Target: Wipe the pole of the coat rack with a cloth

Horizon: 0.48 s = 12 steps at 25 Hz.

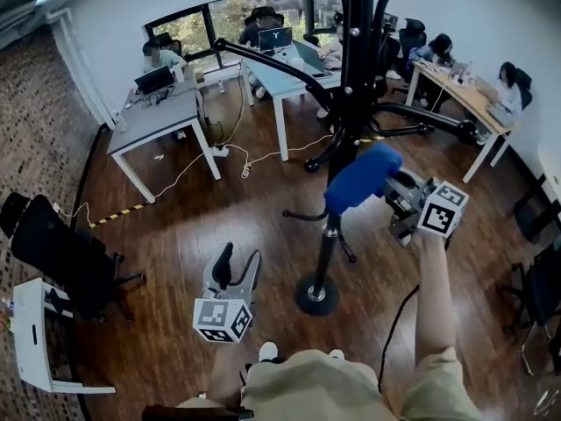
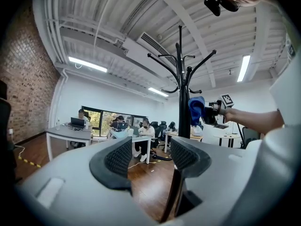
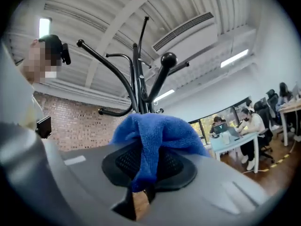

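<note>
The black coat rack pole [image 1: 344, 147] rises from a round base [image 1: 316, 295] on the wood floor. My right gripper [image 1: 387, 187] is shut on a blue cloth [image 1: 362, 178], which is pressed against the pole's right side at about mid height. In the right gripper view the blue cloth [image 3: 155, 135] is bunched between the jaws, with the pole [image 3: 137, 86] and its hooks just behind. My left gripper [image 1: 235, 268] hangs open and holds nothing, low and to the left of the pole. In its own view, the pole [image 2: 183, 107] and cloth [image 2: 196, 108] stand ahead.
Hook arms [image 1: 272, 64] branch out from the rack's top. Desks [image 1: 162, 117] with seated people and laptops line the far side. A black office chair [image 1: 61, 248] and a white cabinet [image 1: 35, 340] stand at the left. A cable [image 1: 188, 174] trails over the floor.
</note>
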Tool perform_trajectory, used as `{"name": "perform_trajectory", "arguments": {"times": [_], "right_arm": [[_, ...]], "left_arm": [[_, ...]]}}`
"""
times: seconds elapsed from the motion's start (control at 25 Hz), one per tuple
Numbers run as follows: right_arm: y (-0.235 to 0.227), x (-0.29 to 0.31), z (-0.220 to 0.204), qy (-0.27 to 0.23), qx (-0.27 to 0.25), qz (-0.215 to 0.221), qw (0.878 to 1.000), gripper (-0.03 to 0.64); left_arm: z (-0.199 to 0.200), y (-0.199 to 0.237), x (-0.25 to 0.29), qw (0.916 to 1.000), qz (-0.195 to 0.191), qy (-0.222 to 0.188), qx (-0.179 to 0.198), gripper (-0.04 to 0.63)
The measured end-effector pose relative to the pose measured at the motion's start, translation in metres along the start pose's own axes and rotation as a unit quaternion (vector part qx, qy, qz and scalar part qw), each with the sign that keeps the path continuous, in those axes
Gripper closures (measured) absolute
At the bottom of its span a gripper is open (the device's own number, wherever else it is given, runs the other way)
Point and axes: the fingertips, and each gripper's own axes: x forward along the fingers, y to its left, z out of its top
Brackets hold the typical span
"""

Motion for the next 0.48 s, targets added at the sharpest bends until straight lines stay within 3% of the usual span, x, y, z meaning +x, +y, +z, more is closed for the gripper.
{"name": "perform_trajectory", "arguments": {"times": [0.28, 0.48], "right_arm": [[-0.013, 0.019, -0.012, -0.048, 0.065, 0.071, 0.994, 0.563], [-0.025, 0.015, -0.088, 0.055, 0.063, 0.054, 0.995, 0.566]], "left_arm": [[-0.003, 0.005, -0.003, 0.9999, 0.009, -0.002, -0.005, 0.357], [-0.008, 0.013, -0.002, 0.9999, 0.010, 0.006, -0.004, 0.357]]}}
